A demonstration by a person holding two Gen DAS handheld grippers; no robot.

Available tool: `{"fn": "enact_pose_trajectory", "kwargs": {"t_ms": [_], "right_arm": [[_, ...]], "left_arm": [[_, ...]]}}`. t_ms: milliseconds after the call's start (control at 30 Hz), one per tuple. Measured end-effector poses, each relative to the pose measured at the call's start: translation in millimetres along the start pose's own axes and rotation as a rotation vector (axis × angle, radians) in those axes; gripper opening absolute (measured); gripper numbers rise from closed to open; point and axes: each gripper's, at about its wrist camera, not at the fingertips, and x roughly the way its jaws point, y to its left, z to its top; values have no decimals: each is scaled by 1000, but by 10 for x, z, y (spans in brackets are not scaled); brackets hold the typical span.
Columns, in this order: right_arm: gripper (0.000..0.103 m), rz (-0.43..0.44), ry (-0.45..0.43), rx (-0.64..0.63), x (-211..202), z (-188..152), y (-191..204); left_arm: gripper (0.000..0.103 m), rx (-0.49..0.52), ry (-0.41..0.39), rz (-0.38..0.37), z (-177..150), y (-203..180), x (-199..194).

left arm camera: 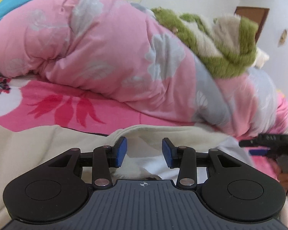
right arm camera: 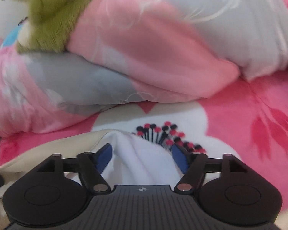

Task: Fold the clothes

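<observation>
Blur softens cream garment (right arm camera: 140, 163) between right gripper (right arm camera: 142, 160) pads.

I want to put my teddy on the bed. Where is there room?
The flat pink flowered bedsheet is bare between the puffy pink-and-grey quilt and the cream-and-white garment by the right gripper. A smaller strip lies left. The quilt pile, topped by a fuzzy green-and-cream blanket, is crowded.
</observation>
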Motion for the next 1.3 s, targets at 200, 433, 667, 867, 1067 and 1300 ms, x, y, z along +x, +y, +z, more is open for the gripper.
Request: {"fn": "enact_pose_trajectory", "kwargs": {"t_ms": [200,433,667,867,1067,1300], "right_arm": [[92,13,-8,-58,-730,-75,117],[93,201,14,-121,-1325,-606,618],[93,378,94,-80,-1302,-1352,1071],[92,425,180,84,-865,-1847,1180],[97,386,40,9,-905,-2120,1343],[99,377,4,-21,-921,-2194,1341]], "left_arm": [[50,-18,-46,-1,224,122,-823],[52,13,-87,99,56,558,-1831],[53,-91,-46,246,-397,1312,-2336],[58,-168,-2,288,-532,1737,-2327],[89,-239,-45,341,-434,2065,-1921],[97,-160,-13,486,-315,2117,-1348]]}}
